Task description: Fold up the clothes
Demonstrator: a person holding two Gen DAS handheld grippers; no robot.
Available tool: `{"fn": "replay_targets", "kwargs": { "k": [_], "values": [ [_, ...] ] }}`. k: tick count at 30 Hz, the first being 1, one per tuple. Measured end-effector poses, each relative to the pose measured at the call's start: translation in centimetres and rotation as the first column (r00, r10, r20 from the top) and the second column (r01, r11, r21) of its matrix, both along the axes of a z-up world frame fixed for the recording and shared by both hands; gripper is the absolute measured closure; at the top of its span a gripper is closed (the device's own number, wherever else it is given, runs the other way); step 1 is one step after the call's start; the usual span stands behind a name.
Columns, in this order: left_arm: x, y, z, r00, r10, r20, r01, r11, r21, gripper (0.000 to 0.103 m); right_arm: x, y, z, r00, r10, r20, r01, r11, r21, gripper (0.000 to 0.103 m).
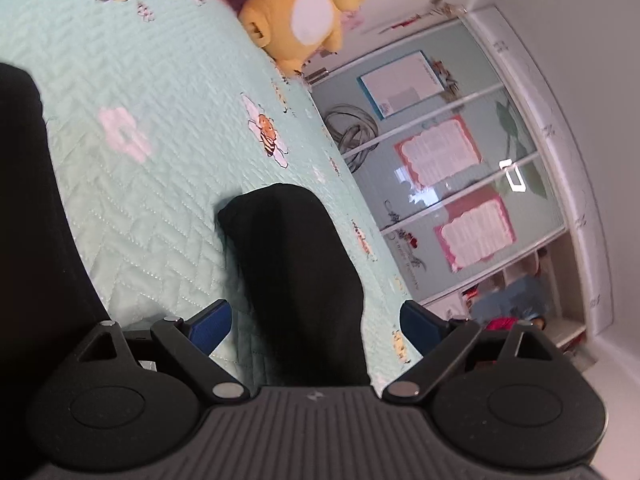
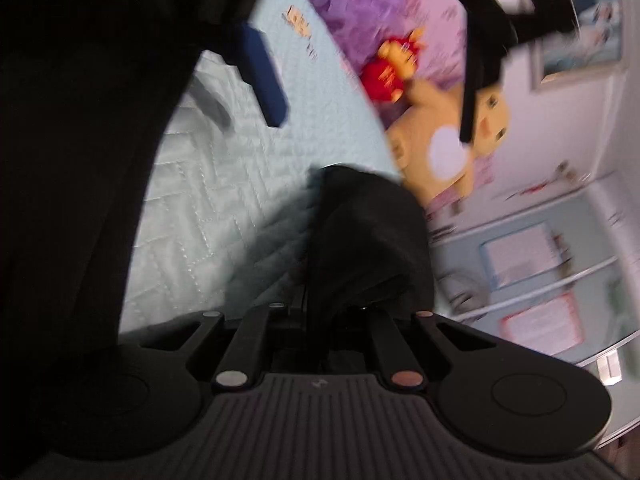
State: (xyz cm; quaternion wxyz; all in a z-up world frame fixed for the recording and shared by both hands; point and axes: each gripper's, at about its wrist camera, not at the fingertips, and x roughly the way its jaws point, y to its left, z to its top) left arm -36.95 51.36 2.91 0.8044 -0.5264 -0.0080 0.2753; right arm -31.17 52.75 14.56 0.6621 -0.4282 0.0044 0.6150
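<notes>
Left gripper (image 1: 316, 320): my blue pads (image 1: 210, 326) spread wide, a strip of black garment (image 1: 304, 280) running up between them at lower centre, touching neither.

Right gripper (image 2: 324, 312): fingers drawn close together, clamped on a bunch of the same black cloth at frame centre; more of it fills the left edge.

Mint quilted bedspread (image 1: 160, 184): beneath the garment, bee and flower prints.

Yellow plush toy (image 1: 304, 12): top centre, on the bed.

Wardrobe (image 1: 460, 168): right side, papers stuck on it.
</notes>
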Motion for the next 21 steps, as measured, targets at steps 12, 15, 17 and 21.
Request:
{"fn": "replay_targets", "kwargs": {
  "k": [12, 15, 17, 21],
  "values": [
    [-0.5, 0.8, -0.6, 0.999, 0.032, 0.026, -0.03, 0.997, -0.074, 0.008, 0.2, -0.8, 0.9, 0.942, -0.075, -0.326, 0.093, 0.995, 0.042, 0.056],
    [-1.5, 1.3, 0.1, 0.998, 0.056, 0.04, -0.054, 0.997, -0.057, 0.008, 1.1, 0.4, 1.7, 0.886, -0.133, -0.445, 0.18, 0.981, 0.065, 0.056],
    [-1.7, 1.2, 0.8, 0.998, 0.044, 0.043, -0.043, 0.999, -0.019, 0.008, 1.0, 1.0, 1.6, 0.879, -0.154, -0.452, 0.218, 0.972, 0.092, 0.057],
    [-2.0, 1.1, 2.0, 0.999, 0.016, 0.045, -0.018, 0.999, 0.048, 0.008, -2.7, 1.6, -0.3, 0.997, -0.058, -0.052, 0.067, 0.978, 0.195, 0.086]
  ]
}}
